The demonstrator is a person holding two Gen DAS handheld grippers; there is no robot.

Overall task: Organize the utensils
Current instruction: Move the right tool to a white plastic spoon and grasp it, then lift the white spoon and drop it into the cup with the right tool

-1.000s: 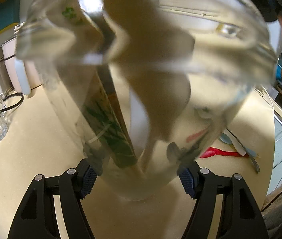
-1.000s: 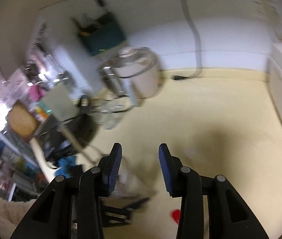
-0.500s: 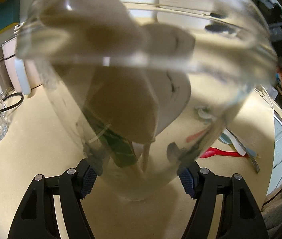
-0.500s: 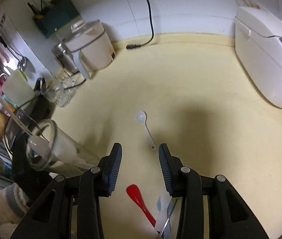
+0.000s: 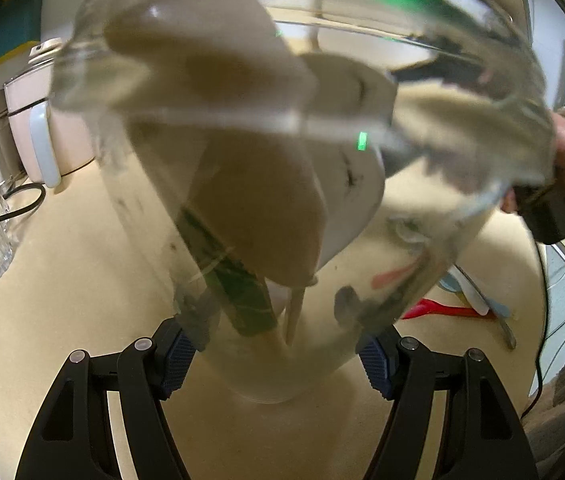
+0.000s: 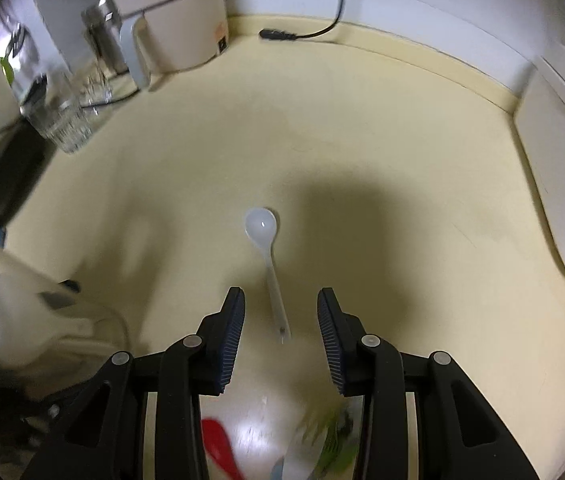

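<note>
Since the earlier frame the right tool [image 6: 281,334] had descended, jaws apart, over the white spoon [image 6: 267,255] on the table [image 6: 362,128], while the left tool [image 5: 276,354] stayed clamped on the part-filled glass jar [image 5: 274,184]; the red spoon [image 5: 442,310] and others remained loose.

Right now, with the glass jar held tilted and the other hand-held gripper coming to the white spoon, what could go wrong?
1. The glass jar leans in the left hand-held gripper; its wooden utensils might slide out.
2. The white spoon has a thin handle, so the open right hand-held gripper may pinch badly and flick it.
</note>
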